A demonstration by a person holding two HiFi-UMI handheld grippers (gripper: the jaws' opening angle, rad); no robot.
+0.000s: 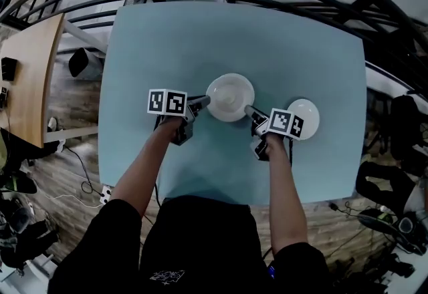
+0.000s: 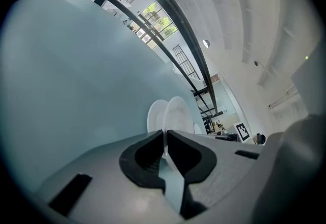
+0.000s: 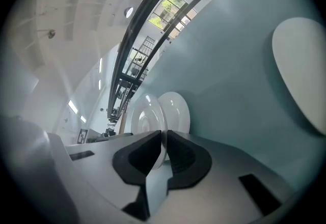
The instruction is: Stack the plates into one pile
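Head view: table [image 1: 167, 52], pale blue. A white plate [image 1: 231, 95] is at centre. The left gripper [image 1: 200, 104] is on its rim at 9 o'clock and the right gripper [image 1: 251, 112] is on its rim at 4 o'clock. The second plate [image 1: 309, 112] lies on the table at 3 o'clock of the first, apart from it and partly behind the right marker cube. Left gripper view: the left gripper [image 2: 165, 134] has its jaws clamped on the plate [image 2: 181, 111] rim. A pale disc [image 2: 154, 116] is just beside it at 9 o'clock, on the table [image 2: 76, 75] side; plate or reflection cannot be told. Right gripper view: the right gripper [image 3: 164, 136] has its jaws clamped on the plate [image 3: 145, 116] rim. The pale disc [image 3: 178, 108] is at 3 o'clock of it. The second plate [image 3: 303, 70] lies flat on the table [image 3: 229, 65] at 2 o'clock.
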